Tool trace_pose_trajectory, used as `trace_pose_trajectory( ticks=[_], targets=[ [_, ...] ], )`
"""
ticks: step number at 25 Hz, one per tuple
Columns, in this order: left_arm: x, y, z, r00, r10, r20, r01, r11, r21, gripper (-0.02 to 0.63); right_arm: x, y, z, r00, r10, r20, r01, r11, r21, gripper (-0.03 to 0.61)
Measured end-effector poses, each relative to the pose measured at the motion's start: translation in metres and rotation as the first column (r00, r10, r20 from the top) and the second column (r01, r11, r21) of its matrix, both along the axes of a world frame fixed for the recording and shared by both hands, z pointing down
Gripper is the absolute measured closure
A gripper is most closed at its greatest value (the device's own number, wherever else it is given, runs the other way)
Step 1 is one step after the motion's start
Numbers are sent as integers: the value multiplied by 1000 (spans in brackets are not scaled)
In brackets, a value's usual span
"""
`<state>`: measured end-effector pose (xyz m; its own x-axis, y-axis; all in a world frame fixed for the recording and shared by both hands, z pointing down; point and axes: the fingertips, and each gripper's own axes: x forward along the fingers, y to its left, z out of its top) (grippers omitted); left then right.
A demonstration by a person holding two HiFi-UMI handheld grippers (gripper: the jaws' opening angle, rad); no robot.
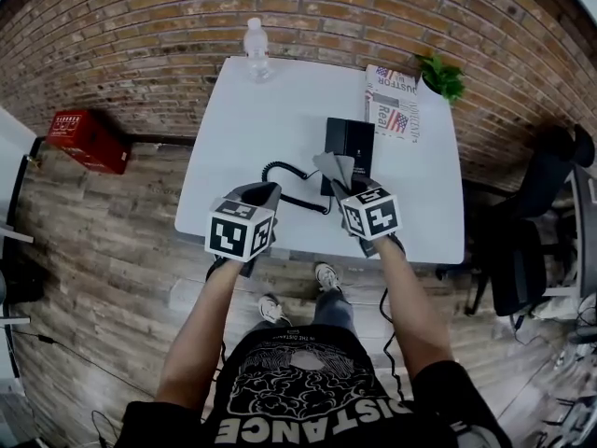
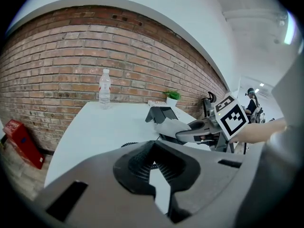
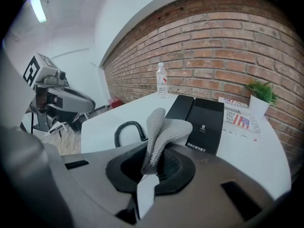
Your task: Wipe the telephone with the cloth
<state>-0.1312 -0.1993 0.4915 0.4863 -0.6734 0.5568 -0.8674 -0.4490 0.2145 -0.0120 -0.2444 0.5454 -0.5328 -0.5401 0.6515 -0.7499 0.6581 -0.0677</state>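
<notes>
The black telephone (image 1: pixel 350 143) lies in the middle of the white table (image 1: pixel 233 129), and its coiled cord (image 1: pixel 284 171) loops out toward the front left. My right gripper (image 1: pixel 347 187) hangs just in front of the telephone, shut on a grey cloth (image 1: pixel 336 168) that sticks up out of the jaws (image 3: pixel 159 132). My left gripper (image 1: pixel 264 192) hovers over the table's front edge, left of the cord. Its jaws stand nearly together with nothing between them (image 2: pixel 156 172). In the right gripper view the telephone (image 3: pixel 202 118) lies just beyond the cloth.
A water bottle (image 1: pixel 256 49) stands at the table's far edge by the brick wall. A newspaper (image 1: pixel 392 101) and a small potted plant (image 1: pixel 440 75) occupy the far right corner. A red box (image 1: pixel 89 140) sits on the floor at left, and a black office chair (image 1: pixel 532 241) stands at right.
</notes>
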Motion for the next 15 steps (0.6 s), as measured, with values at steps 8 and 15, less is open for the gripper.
trace_pose_trajectory(
  ticks=[8, 15],
  targets=[
    [-4, 14, 1, 999, 35, 8, -35, 999, 2, 607, -5, 19, 7, 1000, 18, -4, -18, 1000, -12, 568],
    [-9, 22, 5, 998, 59, 16, -59, 998, -1, 607, -6, 33, 15, 999, 47, -1, -47, 999, -20, 568]
  ],
)
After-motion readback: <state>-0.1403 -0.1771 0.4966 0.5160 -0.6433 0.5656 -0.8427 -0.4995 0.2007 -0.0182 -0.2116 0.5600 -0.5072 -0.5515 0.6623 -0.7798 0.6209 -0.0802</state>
